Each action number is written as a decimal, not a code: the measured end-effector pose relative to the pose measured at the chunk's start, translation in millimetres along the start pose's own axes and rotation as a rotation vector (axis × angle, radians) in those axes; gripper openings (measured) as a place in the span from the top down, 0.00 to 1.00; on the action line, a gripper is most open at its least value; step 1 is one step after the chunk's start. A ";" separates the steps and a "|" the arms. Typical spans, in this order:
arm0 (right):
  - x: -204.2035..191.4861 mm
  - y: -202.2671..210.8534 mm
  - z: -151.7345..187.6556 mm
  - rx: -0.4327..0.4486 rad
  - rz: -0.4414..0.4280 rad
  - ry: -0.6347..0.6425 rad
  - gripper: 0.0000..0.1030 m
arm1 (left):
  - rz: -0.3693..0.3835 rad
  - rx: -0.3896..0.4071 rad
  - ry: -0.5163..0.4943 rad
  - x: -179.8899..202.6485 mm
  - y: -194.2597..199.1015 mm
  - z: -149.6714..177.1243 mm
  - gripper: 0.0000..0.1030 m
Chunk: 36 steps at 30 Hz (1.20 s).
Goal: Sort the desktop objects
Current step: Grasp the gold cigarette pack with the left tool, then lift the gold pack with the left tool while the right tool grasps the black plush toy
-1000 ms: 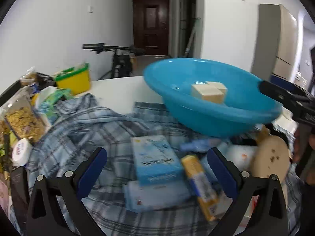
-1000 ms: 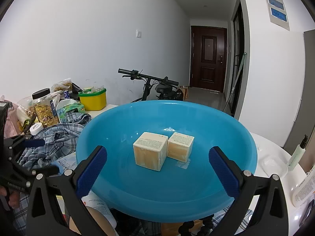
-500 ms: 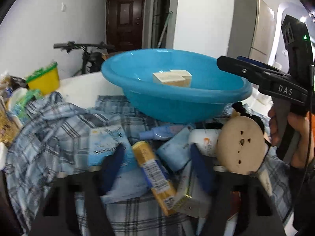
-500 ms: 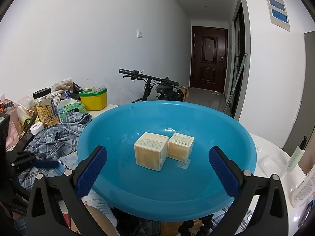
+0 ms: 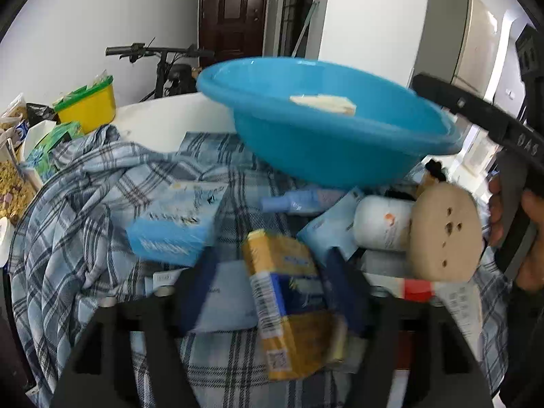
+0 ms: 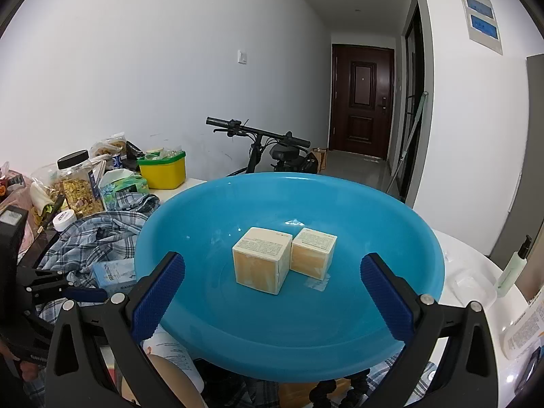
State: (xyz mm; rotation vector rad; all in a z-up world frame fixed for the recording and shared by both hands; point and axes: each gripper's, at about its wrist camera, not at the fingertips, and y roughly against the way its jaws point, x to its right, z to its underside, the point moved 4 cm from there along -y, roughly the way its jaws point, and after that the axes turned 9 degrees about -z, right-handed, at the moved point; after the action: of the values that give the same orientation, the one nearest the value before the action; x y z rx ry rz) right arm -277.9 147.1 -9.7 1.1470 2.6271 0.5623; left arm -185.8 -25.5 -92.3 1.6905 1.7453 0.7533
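Yellow pack right up close, lying flat on the checked cloth, next to go by the look of it. Left gripper tipped down over it, jaws opening, pack between them but not squeezed, so not picked up yet. Too blurry to tell if one pad is touching.

Just beyond, more bits waiting in a heap: blue box to the left, white pot and round wood disc to the right. All jumbled together, so probably not sorted yet.

Further back, big blue bowl sitting up on the heap, likely the place for sorted things. Two tan blocks already inside, side by side and touching.

Right gripper at the bowl's near edge, jaws wide apart, nothing in them. Maybe waiting there for its turn.

Far off, yellow tub on the white table, then a bike by the wall and a dark door.
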 end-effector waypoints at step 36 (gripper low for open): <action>13.4 79.3 34.8 -0.088 0.185 0.124 0.00 | 0.139 0.175 0.054 0.6 34.7 -9.7 0.81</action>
State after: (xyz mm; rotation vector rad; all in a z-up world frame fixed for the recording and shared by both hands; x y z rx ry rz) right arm -222.9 215.3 -7.9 1.3772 2.5835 0.8004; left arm -169.9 -23.8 -60.0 1.9412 1.7893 0.7301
